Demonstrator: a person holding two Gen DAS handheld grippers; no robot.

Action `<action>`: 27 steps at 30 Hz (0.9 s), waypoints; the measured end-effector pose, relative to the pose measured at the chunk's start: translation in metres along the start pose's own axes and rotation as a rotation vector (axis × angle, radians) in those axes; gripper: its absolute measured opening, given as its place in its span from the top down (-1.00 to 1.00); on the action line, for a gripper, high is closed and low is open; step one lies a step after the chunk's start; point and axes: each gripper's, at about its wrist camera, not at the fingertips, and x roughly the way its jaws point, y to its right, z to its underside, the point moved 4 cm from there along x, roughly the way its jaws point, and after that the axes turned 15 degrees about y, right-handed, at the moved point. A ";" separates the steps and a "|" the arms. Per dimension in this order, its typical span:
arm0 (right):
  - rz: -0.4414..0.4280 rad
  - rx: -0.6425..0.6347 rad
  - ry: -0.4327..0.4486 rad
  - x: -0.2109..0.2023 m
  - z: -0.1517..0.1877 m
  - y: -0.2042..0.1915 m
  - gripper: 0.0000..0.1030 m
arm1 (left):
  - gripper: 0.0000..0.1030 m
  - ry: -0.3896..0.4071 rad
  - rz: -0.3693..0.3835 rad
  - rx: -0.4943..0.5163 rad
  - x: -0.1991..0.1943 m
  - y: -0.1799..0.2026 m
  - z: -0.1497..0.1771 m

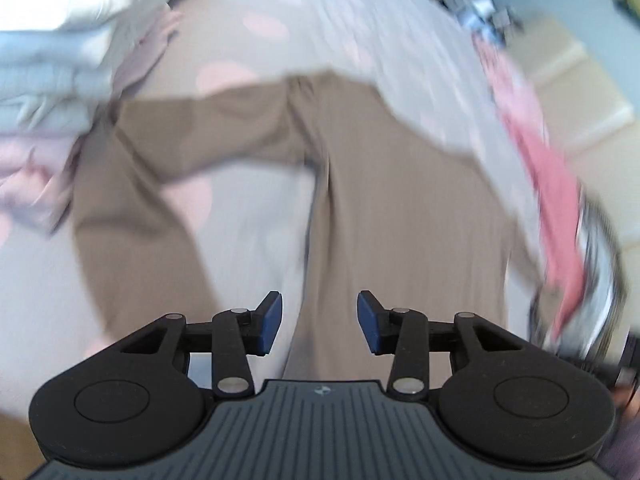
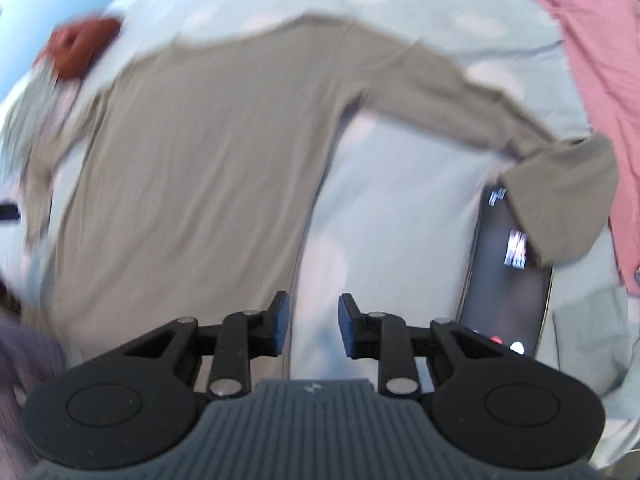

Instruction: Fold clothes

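A taupe long-sleeved top [image 1: 400, 208] lies spread flat on a pale dotted bedsheet [image 1: 256, 216], one sleeve reaching left and down. My left gripper [image 1: 319, 322] hovers open over the top's lower hem, nothing between its blue pads. In the right wrist view the same top [image 2: 192, 168] fills the left and centre, and its right sleeve ends in a cuff [image 2: 568, 204] lying over a phone. My right gripper [image 2: 312, 326] is open and empty, above the sheet just beside the top's right side edge. Both views are motion-blurred.
A pile of white, pale blue and lilac clothes [image 1: 60, 60] sits at the left. A pink garment [image 2: 592, 60] lies along the bed's right side. A dark phone [image 2: 508, 280] rests on the sheet right of my right gripper. A rust-red object [image 2: 80, 52] lies beyond the top.
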 end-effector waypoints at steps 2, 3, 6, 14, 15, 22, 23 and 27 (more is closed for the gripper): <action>0.011 0.080 0.057 0.008 -0.017 0.006 0.42 | 0.24 0.049 -0.001 -0.071 0.019 -0.006 -0.012; 0.016 0.120 0.086 0.012 -0.025 0.010 0.39 | 0.24 0.068 -0.002 -0.103 0.029 -0.008 -0.015; 0.033 0.241 0.172 0.023 -0.051 0.020 0.31 | 0.24 0.095 -0.029 -0.215 0.059 -0.021 -0.025; 0.084 0.601 0.293 0.081 -0.078 0.068 0.30 | 0.24 0.139 -0.116 -0.402 0.106 -0.054 -0.034; 0.102 0.630 0.298 0.085 -0.079 0.073 0.30 | 0.24 0.152 -0.115 -0.410 0.108 -0.056 -0.035; 0.180 0.698 0.360 0.097 -0.086 0.092 0.63 | 0.50 0.233 -0.144 -0.385 0.121 -0.060 -0.045; 0.192 0.682 0.364 0.099 -0.087 0.094 0.70 | 0.79 0.238 -0.165 -0.355 0.119 -0.058 -0.048; 0.228 0.641 0.407 0.097 -0.091 0.103 1.00 | 0.95 0.310 -0.241 -0.242 0.107 -0.054 -0.061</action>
